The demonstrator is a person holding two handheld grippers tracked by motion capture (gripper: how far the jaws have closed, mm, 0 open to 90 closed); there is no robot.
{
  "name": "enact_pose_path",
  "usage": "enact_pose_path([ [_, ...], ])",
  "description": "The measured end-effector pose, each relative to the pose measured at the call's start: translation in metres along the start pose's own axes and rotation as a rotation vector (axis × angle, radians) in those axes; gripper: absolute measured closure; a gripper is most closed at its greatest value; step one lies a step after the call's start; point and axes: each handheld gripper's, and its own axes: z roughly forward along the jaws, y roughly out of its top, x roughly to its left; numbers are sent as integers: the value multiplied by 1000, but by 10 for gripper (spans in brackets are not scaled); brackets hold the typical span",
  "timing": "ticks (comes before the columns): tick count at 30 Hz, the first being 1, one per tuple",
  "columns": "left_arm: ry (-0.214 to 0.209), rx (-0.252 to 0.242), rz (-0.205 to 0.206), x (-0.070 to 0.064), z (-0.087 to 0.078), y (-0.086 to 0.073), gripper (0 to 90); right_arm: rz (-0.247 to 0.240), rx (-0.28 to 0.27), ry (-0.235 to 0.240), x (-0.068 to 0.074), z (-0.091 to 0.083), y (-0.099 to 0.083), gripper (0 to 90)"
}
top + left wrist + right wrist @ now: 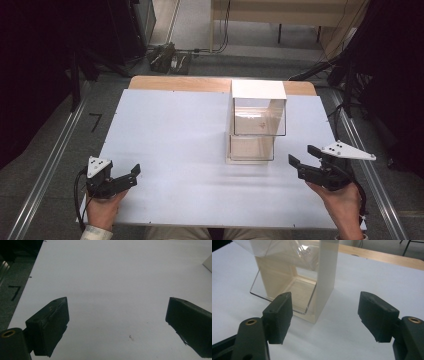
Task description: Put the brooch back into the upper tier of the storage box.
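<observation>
A clear-walled box (258, 122) with a white frame stands on the white table top (170, 135), right of its middle; its see-through front panel (251, 148) hangs open toward me. In the right gripper view the box (297, 277) rises just beyond the jaws, nothing visible inside it. My right gripper (303, 157) hovers near the table's right front, open and empty, a short way right of the box. My left gripper (131, 176) rests at the left front corner, open, with bare table between its jaws (117, 315).
A wooden strip (180, 83) edges the table's far side. Metal floor rails (45, 165) run along both sides. Cables and a power strip (167, 57) lie on the floor beyond the table, with a wooden desk (280, 12) farther back.
</observation>
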Motion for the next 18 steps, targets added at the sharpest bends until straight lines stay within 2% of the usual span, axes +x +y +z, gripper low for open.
enact_pose_path([
  [18,-2,3,3,0,0,0,62,25,46,-34,-14,0,-25,234],
])
